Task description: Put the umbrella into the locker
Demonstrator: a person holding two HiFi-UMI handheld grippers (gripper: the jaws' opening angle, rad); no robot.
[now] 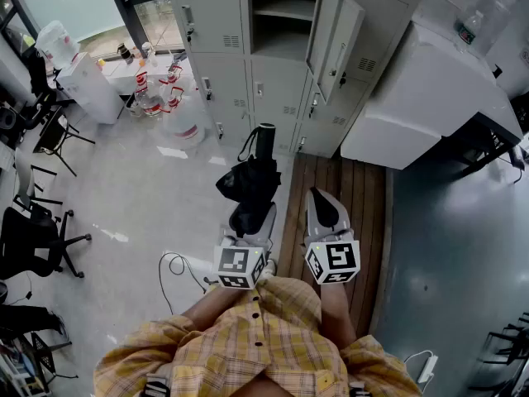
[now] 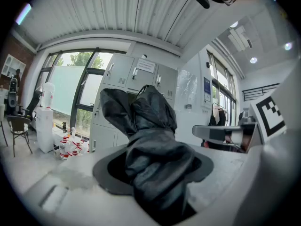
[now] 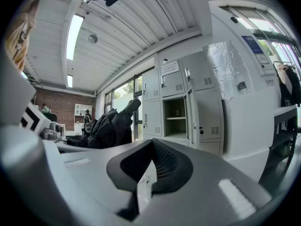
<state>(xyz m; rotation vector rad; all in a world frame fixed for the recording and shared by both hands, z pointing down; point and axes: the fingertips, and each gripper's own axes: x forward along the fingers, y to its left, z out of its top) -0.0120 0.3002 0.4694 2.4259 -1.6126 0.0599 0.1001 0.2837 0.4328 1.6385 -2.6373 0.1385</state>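
Observation:
The black folded umbrella [image 1: 250, 184] sticks forward out of my left gripper [image 1: 252, 222], handle end [image 1: 264, 139] pointing at the lockers. In the left gripper view its bunched fabric [image 2: 150, 145] fills the space between the jaws, which are shut on it. Beside it to the right, my right gripper [image 1: 322, 213] is held level with its pads [image 3: 164, 166] together and nothing between them. The grey locker bank [image 1: 273, 81] stands ahead. One upper compartment [image 1: 281, 15] is open, with its door [image 1: 332, 40] swung out to the right. The right gripper view shows this open compartment [image 3: 176, 119] too.
A water dispenser [image 1: 83, 81] and several bottles [image 1: 157, 89] stand on the floor left of the lockers. Black chairs [image 1: 33, 238] line the left side. A large white cabinet [image 1: 430, 98] sits to the right. A cable [image 1: 178, 267] lies on the floor by my left.

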